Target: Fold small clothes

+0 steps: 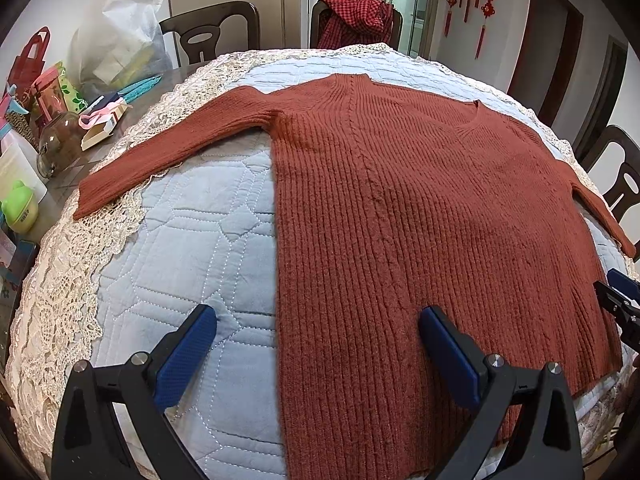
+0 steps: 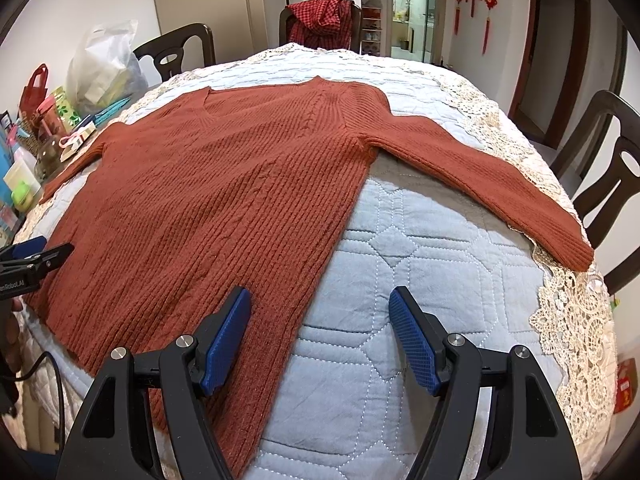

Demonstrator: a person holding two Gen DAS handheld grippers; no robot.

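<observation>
Rust-red ribbed knit sweater (image 1: pixel 420 208) lies flat, sleeves spread, on the pale-blue quilted cover (image 1: pixel 192 248); left gripper (image 1: pixel 318 322) and right gripper (image 2: pixel 320 304) gape wide, empty.

The rust-red ribbed knit sweater (image 1: pixel 420 220) lies flat and unfolded, both sleeves spread left and right, neckline far, hem near.

Both views are evenly and fairly brightly lit by soft indoor light, with only faint shadows under the sweater (image 1: pixel 420 208) sleeves. Strong fisheye distortion bulges the tabletop (image 2: pixel 420 264) and bends the walls; dark vignetting fills the corners. Focus is sharp centrally and softer toward the edges.
</observation>
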